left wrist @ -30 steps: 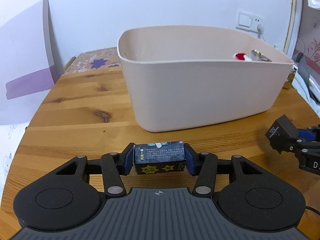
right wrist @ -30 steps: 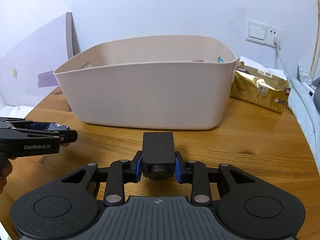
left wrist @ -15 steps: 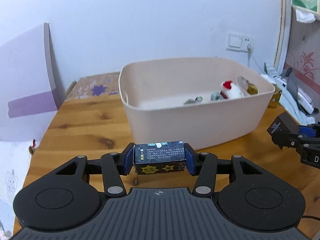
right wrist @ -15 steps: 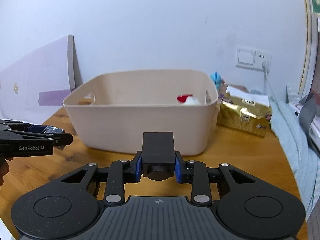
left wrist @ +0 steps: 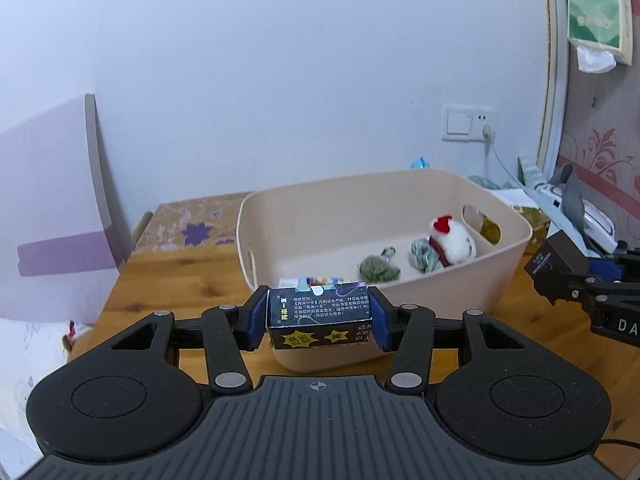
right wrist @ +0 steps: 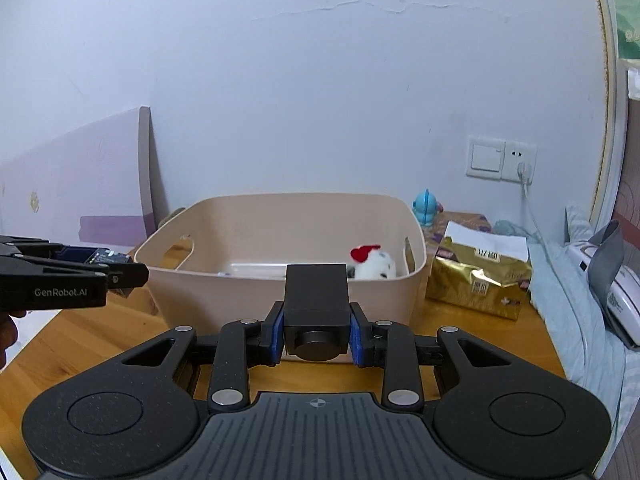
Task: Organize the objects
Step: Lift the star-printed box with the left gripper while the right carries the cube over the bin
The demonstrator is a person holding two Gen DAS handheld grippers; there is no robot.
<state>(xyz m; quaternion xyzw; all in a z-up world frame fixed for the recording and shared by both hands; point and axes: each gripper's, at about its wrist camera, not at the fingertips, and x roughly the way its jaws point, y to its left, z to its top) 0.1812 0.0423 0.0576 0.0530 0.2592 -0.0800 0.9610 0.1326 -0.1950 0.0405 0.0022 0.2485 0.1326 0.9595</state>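
Note:
My left gripper point(left wrist: 319, 318) is shut on a small dark printed box point(left wrist: 320, 314) and holds it above the near left corner of a beige plastic bin point(left wrist: 516, 256). My right gripper point(right wrist: 316, 330) is shut on a black box-shaped object point(right wrist: 315, 300) in front of the bin point(right wrist: 208, 304), raised above the table. In the bin lie a white plush toy with a red hat point(left wrist: 454, 240), two greenish balls point(left wrist: 378, 268) and a flat packet. The left gripper also shows in the right wrist view point(right wrist: 120, 274), and the right gripper in the left wrist view point(left wrist: 576, 272).
The bin stands on a wooden table point(left wrist: 160, 276). A gold packet point(right wrist: 480, 280) and a blue figurine point(right wrist: 426, 208) sit to the bin's right. A lilac board point(left wrist: 48, 212) leans on the wall at left. A cable hangs from the wall socket point(right wrist: 520, 160).
Both grippers have risen with their objects still held, so both views now look down into the bin from higher up.

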